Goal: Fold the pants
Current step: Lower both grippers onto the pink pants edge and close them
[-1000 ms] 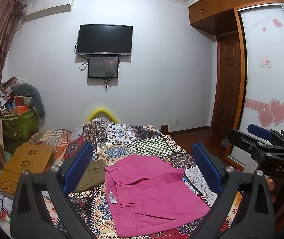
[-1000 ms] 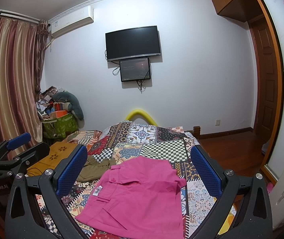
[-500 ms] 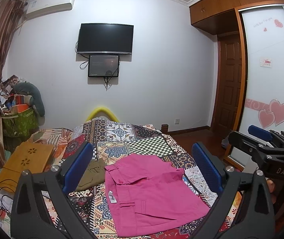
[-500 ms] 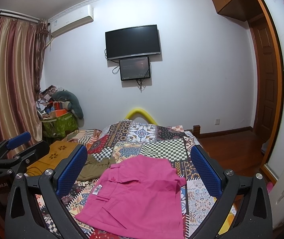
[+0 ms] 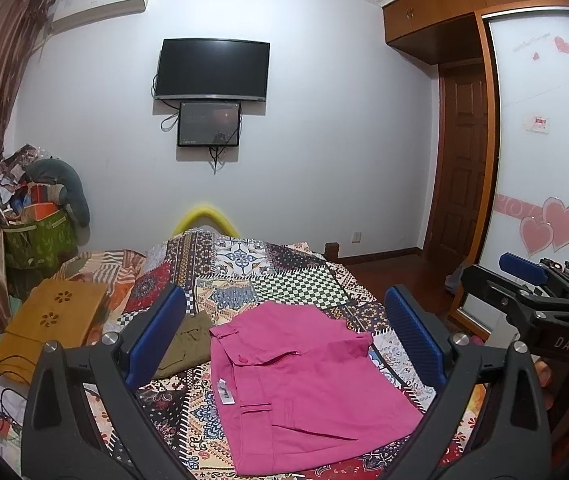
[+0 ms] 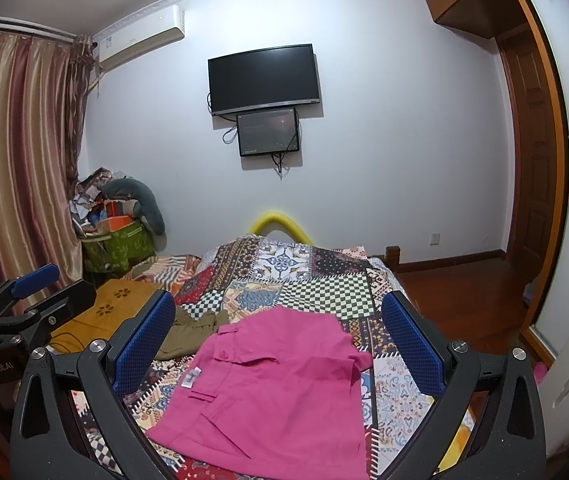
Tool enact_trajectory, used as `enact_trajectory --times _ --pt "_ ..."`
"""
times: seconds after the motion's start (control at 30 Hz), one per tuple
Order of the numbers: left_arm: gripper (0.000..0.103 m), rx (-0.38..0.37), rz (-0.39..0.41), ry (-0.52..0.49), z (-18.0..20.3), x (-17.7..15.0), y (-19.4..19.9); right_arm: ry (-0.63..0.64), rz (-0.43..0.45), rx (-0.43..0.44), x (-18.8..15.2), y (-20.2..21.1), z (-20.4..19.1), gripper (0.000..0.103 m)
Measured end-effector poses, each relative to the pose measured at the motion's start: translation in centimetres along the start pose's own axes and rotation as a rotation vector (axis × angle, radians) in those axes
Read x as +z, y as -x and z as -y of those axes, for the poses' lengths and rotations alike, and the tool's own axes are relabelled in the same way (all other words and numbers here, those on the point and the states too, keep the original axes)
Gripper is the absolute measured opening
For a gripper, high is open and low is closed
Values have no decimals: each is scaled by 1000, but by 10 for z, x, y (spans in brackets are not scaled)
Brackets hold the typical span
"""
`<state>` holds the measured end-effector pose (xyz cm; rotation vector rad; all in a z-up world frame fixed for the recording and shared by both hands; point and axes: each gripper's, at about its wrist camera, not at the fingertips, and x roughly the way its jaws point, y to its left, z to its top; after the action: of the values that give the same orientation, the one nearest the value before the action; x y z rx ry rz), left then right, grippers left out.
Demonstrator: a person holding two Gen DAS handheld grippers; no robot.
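1. Barely shifted since a second ago: both views framed much as before, pants [image 5: 304, 384] lying in the same spot on the bed [image 5: 284, 280].
2. Left gripper [image 5: 284, 336] held above the bed, jaws spread wide, gripping nothing, blue pads [image 5: 156, 336] clear of the cloth.
3. Right gripper [image 6: 280, 340] likewise wide apart and empty, hovering over the pants [image 6: 272, 392], not touching them.
4. Pink pants folded flat on the patchwork bed [image 6: 316, 276], waistband with white label [image 5: 224, 390] toward 9 o'clock in the left view.
5. Olive garment [image 5: 188, 340] just beside the pants at 10 o'clock, edges touching or overlapping; cannot tell which.
6. Wooden tray [image 5: 52, 320] at 9 o'clock on the bed's far side, well apart from the pants.
7. TV [image 5: 212, 70] on the wall at 12 o'clock, smaller screen [image 5: 209, 124] just beneath it.
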<state>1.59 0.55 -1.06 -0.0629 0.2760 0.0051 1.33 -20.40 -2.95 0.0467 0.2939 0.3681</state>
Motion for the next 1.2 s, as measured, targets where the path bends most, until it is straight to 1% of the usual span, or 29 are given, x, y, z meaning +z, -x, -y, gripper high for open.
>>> enact_trajectory --times 0.1,0.2,0.37,0.5,0.57,0.6,0.63,0.73,0.83,0.87,0.93,0.97,1.03,1.1,1.2 --pt "101 13 -14 8 -4 -2 -9 -8 -16 -4 -4 -8 6 103" --pt "101 37 -48 13 -11 -5 -27 -9 -49 -24 -11 -21 15 103" --pt "101 75 -146 31 -27 -19 -68 -18 -126 -80 -29 -48 38 103" --pt "100 86 -225 36 -40 -34 -100 -28 -206 -123 -46 -70 58 103" --pt "94 98 -270 29 -46 -43 -119 -42 -249 -140 -54 -81 68 103" --pt "88 103 -291 26 -50 -48 -128 -50 -265 -144 -57 -84 71 103" --pt "86 106 -310 24 -53 -52 -136 -65 -288 -148 -62 -89 77 102" --pt "86 98 -366 21 -61 -64 -158 -98 -343 -154 -70 -102 89 102" --pt "85 95 -426 30 -72 -78 -180 -92 -381 -181 -81 -112 98 102" --pt "84 93 -446 35 -76 -82 -188 -89 -393 -186 -83 -118 100 100" --pt "76 90 -485 36 -82 -90 -204 -81 -421 -185 -90 -126 103 96" --pt "74 82 -503 36 -85 -93 -212 -77 -439 -183 -93 -132 104 95" --pt "65 62 -541 40 -87 -99 -225 -75 -458 -176 -98 -142 106 92" --pt "64 39 -584 46 -88 -108 -237 -67 -477 -168 -103 -150 108 90" --pt "63 24 -636 47 -86 -119 -249 -61 -500 -152 -109 -163 110 87"
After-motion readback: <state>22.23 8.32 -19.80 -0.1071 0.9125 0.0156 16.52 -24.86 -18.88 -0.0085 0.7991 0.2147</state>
